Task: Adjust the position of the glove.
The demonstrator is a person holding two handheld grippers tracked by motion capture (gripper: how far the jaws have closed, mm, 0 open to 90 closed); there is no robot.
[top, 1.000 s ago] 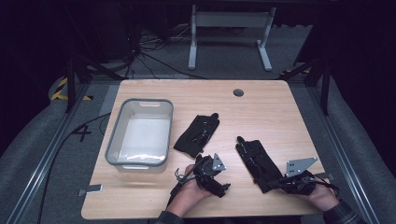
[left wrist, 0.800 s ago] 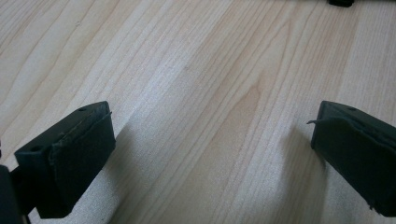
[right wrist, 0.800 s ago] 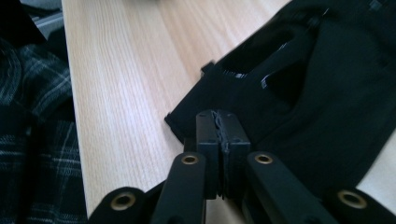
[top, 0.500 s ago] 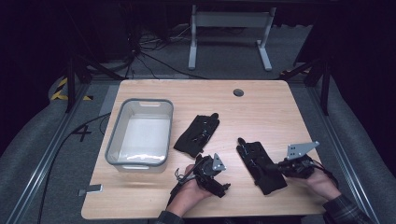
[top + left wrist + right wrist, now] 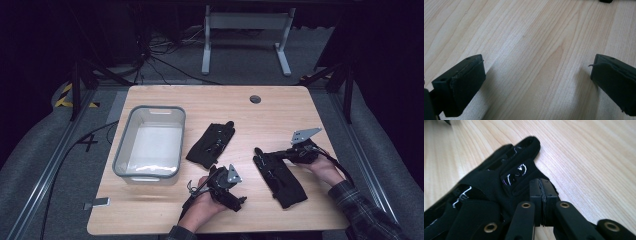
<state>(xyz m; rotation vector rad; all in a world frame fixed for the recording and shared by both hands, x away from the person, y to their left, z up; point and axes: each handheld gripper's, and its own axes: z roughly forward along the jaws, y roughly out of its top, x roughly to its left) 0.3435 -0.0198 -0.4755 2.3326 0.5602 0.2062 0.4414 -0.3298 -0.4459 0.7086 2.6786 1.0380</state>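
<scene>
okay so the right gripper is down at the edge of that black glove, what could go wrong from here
1. The right gripper has its jaws pressed together at the edge of the near glove; whether any fabric is pinched cannot be told, so a lift may leave the glove behind.
2. If only an edge is caught, the glove may drag across the table or slip out.
3. The left gripper is open over bare wood, giving no backup hold.

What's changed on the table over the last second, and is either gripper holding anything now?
The right gripper has travelled up the near glove, from beside its cuff end to its finger end, and its jaws are now shut at that glove's edge; whether they pinch fabric is unclear. The left gripper stayed put, open over bare wood. The far glove and the bin have not moved.
</scene>
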